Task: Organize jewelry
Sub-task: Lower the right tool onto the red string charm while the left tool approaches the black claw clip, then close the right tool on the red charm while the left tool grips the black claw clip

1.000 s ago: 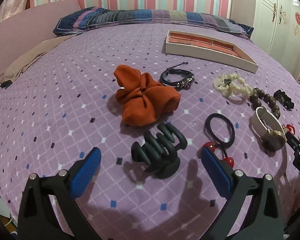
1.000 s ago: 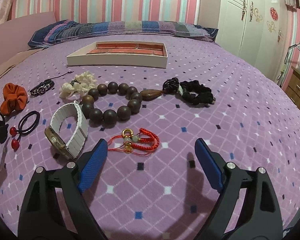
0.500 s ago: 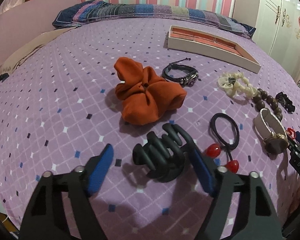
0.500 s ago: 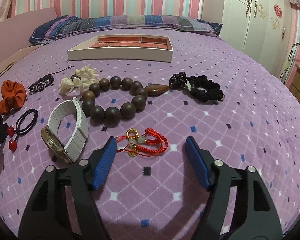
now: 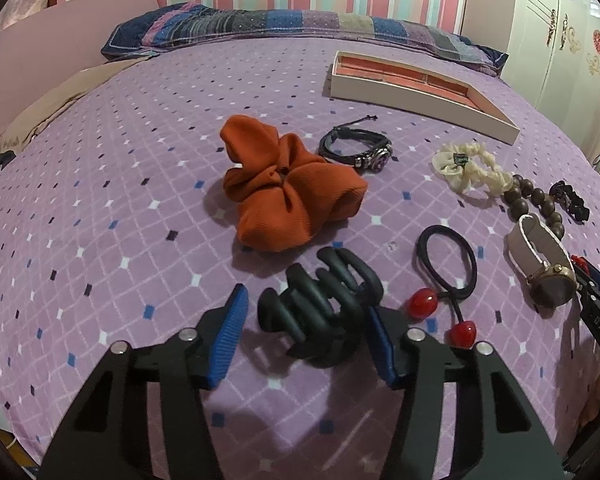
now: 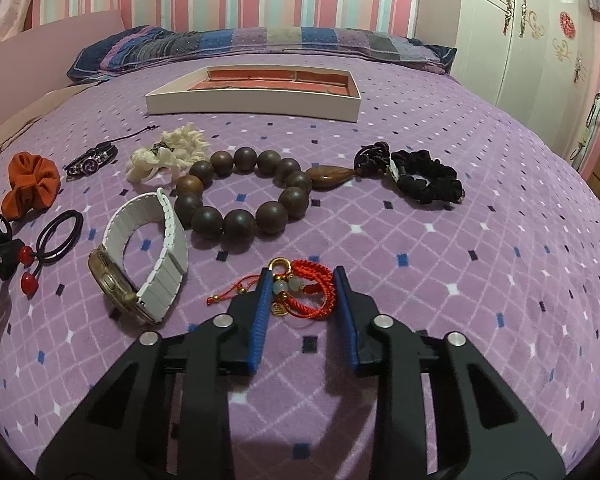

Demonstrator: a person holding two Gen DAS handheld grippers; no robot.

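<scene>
My left gripper (image 5: 306, 322) is partly closed around a black claw hair clip (image 5: 320, 308) on the purple bed; the right pad touches it, the left pad stands a little off. My right gripper (image 6: 302, 294) is partly closed around a red cord bracelet (image 6: 300, 292) with a gold ring and pale beads, its pads just beside it. A white box (image 6: 256, 94) with an orange lining lies further back, also in the left wrist view (image 5: 416, 88).
On the bed lie an orange scrunchie (image 5: 288, 196), a black leather bracelet (image 5: 356, 146), a cream scrunchie (image 5: 468, 170), a black hair tie with red beads (image 5: 446, 264), a white-strap watch (image 6: 144, 256), a brown bead bracelet (image 6: 244, 196) and a black scrunchie (image 6: 424, 180). A pillow (image 6: 260, 46) lies behind.
Both grippers moved forward and down and narrowed: the left around the black claw clip, the right around the red cord bracelet.
</scene>
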